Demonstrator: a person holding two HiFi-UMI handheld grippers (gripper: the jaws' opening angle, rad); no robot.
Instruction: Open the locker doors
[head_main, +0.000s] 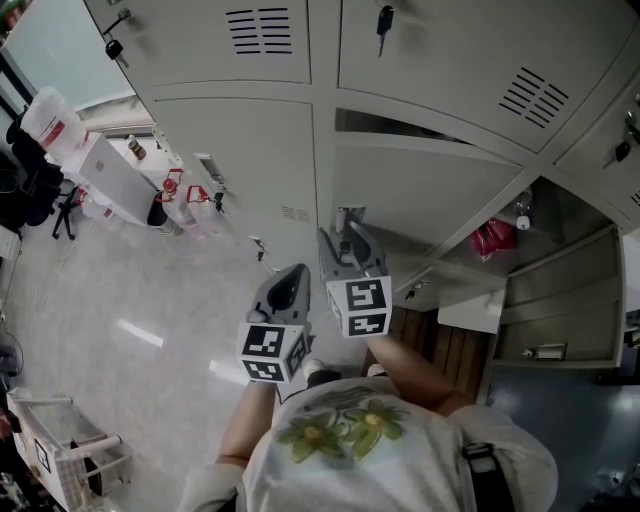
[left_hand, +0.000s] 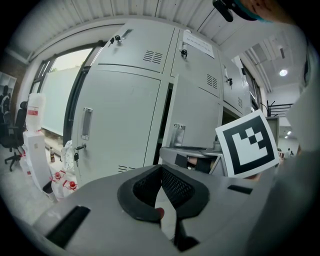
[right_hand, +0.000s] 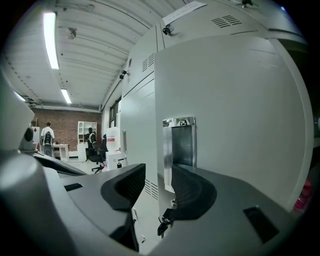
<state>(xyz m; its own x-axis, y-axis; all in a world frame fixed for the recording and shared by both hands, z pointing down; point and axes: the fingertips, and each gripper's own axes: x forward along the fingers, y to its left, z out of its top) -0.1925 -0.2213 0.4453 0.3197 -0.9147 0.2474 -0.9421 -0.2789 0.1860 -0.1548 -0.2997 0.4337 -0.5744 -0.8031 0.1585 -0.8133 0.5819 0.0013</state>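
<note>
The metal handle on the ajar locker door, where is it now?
In the right gripper view the metal handle sits near the centre, recessed by the left edge of the ajar door, just ahead of the open right gripper; keys hang below it.

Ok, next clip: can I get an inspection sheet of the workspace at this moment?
Surface: pale glossy floor.
Job's things: middle lower locker door ajar; right lower locker wide open, red item inside; left lower door closed, keys hanging.
Clutter: red-capped containers beside the lockers; white cart.
Grippers: left gripper shut, empty; right gripper open, facing the ajar door's recessed handle.
Cables: nothing seen.
Surroundings: office chair, people by the far wall.
</note>
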